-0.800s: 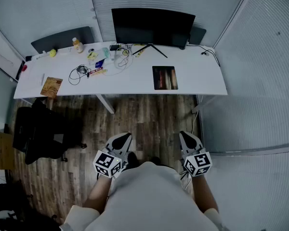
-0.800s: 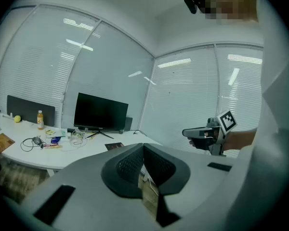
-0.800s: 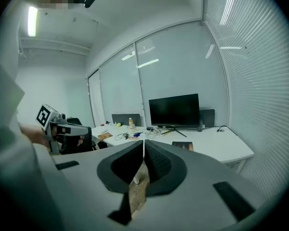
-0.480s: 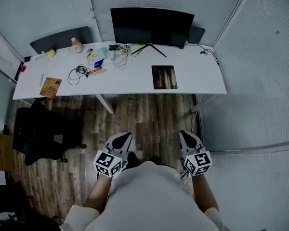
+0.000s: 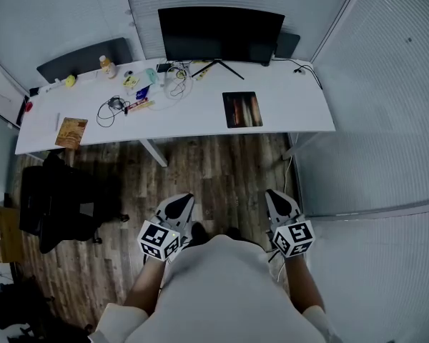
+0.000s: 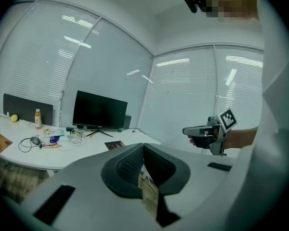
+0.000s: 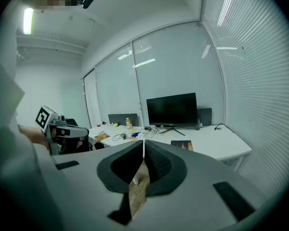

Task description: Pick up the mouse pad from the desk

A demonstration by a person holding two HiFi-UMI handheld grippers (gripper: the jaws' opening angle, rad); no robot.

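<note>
An office: white desk (image 5: 179, 116) with monitor (image 5: 220, 34), office chair (image 5: 53, 209), blinds-covered glass walls (image 5: 386, 98).

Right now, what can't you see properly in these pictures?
- Mouse pad: in the head view, too small to tell what its print shows.
- Little things by the cables: in the head view, too small to name.
- Desk, near edge: in the left gripper view, hidden behind the left gripper.

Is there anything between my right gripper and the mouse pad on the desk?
Nothing visible. Only wood floor lies between the right gripper and the desk, and the mouse pad sits near the front edge, with the cable clutter well off to its left.
</note>
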